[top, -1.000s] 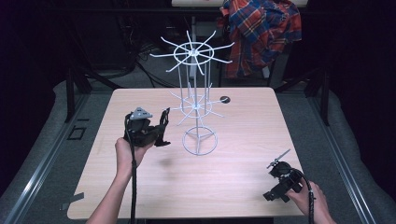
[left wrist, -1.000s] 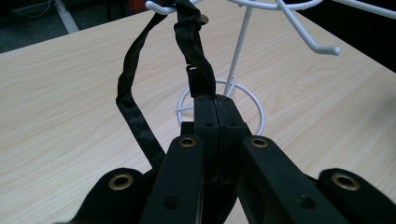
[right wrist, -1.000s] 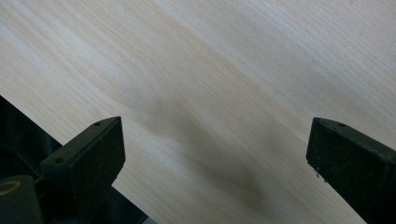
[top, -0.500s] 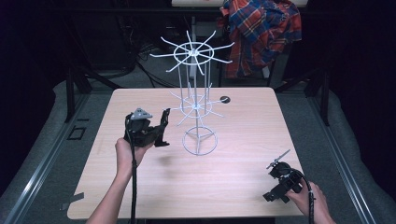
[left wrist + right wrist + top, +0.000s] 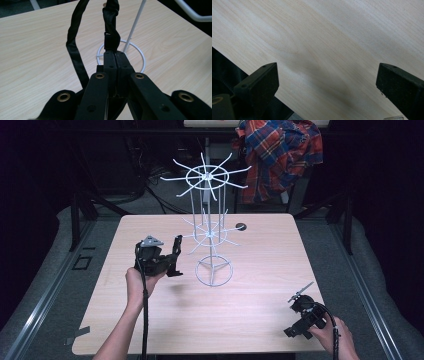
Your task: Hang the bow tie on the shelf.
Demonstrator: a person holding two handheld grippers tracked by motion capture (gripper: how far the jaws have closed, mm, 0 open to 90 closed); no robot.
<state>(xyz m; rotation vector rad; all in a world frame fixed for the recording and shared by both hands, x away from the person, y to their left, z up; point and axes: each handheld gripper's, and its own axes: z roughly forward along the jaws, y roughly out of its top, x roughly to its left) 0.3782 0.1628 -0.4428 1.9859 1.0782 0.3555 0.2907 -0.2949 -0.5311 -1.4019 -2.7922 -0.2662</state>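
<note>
Two handheld grippers at work over one light wooden table (image 5: 260, 320). Left gripper (image 5: 176, 256) held above the left half of the tabletop, raised clear of the wood, jaws pointed toward the white wire rack (image 5: 212, 237) near the table's centre. Left forearm entering from the near edge, angled up and slightly inward, hand (image 5: 137, 282) wrapped under the gripper body, grey three-cornered plate on top. Jaws pressed together on a black strap (image 5: 110, 27): in the left gripper view, pinched end rising straight above the tips, remainder looping over and hanging down at the left as a flat band (image 5: 75, 52). Strap thus off the surface, between the left edge and the rack's ring base (image 5: 140, 53), close to the rack's upright. Right gripper (image 5: 300, 295) low at the near right corner, resting on or just above the wood, cannot tell which; right hand (image 5: 332, 335) behind it at the near edge, wrist low. Jaws spread wide in the right gripper view, bare wood between the pads (image 5: 265, 77), nothing gripped. Small dark round spot (image 5: 241, 226) toward the far edge, behind the rack.
</note>
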